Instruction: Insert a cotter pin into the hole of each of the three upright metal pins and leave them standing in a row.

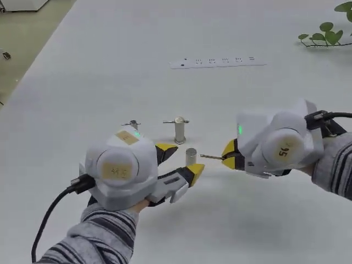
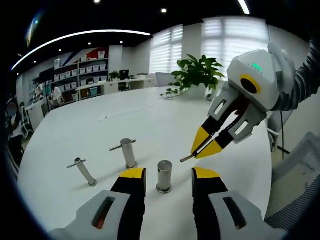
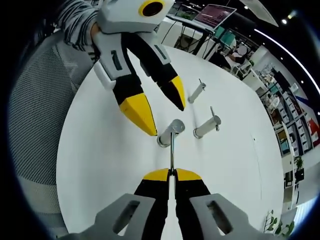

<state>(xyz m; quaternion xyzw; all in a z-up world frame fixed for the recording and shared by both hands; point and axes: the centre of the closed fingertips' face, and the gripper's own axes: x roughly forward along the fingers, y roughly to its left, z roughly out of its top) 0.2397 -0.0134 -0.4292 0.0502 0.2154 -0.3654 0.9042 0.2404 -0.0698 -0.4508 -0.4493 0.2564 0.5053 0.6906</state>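
White counter (image 1: 110,66), matte and mostly bare. Power strip (image 1: 218,62) lies well beyond both sets of jaws, and a plant (image 1: 329,32) sits far off past my right jaws. Room is an open office: shelves (image 2: 80,80) along the wall, blinds (image 2: 225,45) over bright windows, spot and strip lights in a dark ceiling. Mesh chair (image 3: 45,125) sits beside the counter edge.

My left gripper (image 1: 180,161): jaws wide open, holding nothing. Bare pin (image 2: 164,176) stands upright between the two tips with a gap on each side.

My right gripper (image 3: 171,173): jaws closed on a cotter pin (image 3: 172,150), which sticks straight out ahead of the tips. Its free end is at the bare pin's top; can't tell if it touches.

Beyond my left jaws and off to their left stand the middle pin (image 2: 129,152) and the far pin (image 2: 85,171). Each has a cotter pin through its head. All three pins stand near each other in a rough row, none touching.
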